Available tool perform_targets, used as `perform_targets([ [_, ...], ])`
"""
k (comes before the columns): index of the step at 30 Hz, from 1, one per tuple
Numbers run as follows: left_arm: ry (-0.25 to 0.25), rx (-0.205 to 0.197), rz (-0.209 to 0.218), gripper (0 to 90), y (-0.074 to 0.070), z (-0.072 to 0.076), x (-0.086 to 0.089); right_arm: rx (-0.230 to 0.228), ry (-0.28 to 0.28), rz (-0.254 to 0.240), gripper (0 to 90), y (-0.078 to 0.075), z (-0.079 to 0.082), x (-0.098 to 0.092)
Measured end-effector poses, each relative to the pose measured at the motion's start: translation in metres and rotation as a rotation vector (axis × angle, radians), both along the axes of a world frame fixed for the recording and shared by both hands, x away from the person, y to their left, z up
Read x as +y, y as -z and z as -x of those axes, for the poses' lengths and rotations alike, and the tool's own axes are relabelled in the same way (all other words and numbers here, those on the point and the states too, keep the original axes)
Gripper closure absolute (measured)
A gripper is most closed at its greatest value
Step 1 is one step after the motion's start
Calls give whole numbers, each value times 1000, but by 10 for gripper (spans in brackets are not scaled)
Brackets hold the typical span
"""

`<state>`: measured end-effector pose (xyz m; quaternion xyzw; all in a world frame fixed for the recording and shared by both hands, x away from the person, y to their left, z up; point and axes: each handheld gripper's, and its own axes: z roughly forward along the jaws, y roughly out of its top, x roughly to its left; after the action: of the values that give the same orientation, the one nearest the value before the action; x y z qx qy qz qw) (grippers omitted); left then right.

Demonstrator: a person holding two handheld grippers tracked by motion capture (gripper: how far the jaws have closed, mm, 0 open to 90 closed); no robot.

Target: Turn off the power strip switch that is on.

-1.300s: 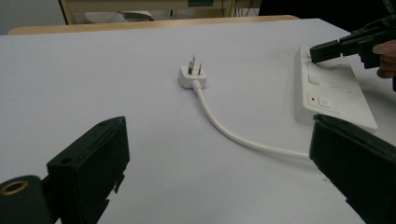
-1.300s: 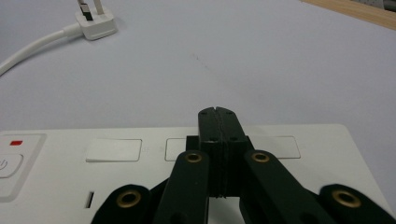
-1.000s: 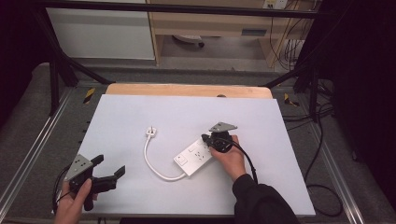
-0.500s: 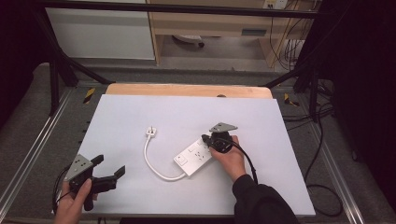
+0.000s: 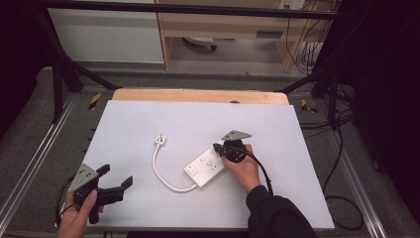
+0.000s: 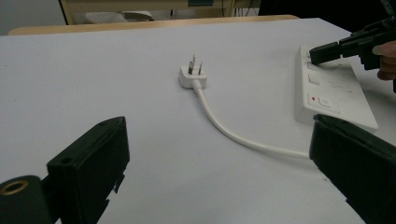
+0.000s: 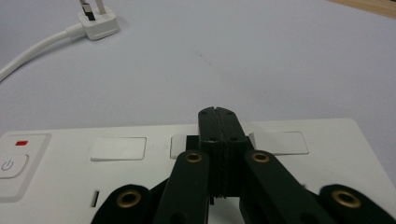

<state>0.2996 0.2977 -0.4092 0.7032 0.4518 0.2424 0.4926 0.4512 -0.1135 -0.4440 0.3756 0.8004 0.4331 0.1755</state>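
Left gripper: parked at the near left corner of the table, jaws spread wide, nothing in them. From its own view it's looking straight at the plug and the strip.

Plug: lying on its back, prongs up, left of centre on the white tabletop. Its white cable loops toward the person and back right into the strip.

Power strip: white, lying flat and slanted, just right of centre. Power button with the red mark is at its left end.

Right gripper: jaws pinched together, not holding anything, tip resting on the strip's top face near its far end, between two pale rectangular covers.

Step in hand: looks like pinning the strip down so it can't slide.

Doing it well: I'd press straight down, not at an angle, or the strip will skate on that smooth surface. Stay off the button. Then the left can go for the plug by its body, not the prongs.
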Motion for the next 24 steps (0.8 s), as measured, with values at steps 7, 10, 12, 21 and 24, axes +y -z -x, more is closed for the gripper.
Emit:
perform_targets([
  [7, 0, -1, -1, 49, 0, 0, 0, -7, -1, -3, 900, -1, 0, 0],
  [10, 0, -1, -1, 49, 0, 0, 0, -19, 0, -15, 900, -3, 1, 0],
  [12, 1, -1, -1, 49, 0, 0, 0, -20, 0, -22, 900, -4, 1, 1],
  [21, 5, 1, -4, 49, 0, 0, 0, -28, -15, -61, 834, -9, 6, 2],
  [24, 6, 1, -6, 49, 0, 0, -1, -30, -15, -75, 785, -13, 8, 3],
])
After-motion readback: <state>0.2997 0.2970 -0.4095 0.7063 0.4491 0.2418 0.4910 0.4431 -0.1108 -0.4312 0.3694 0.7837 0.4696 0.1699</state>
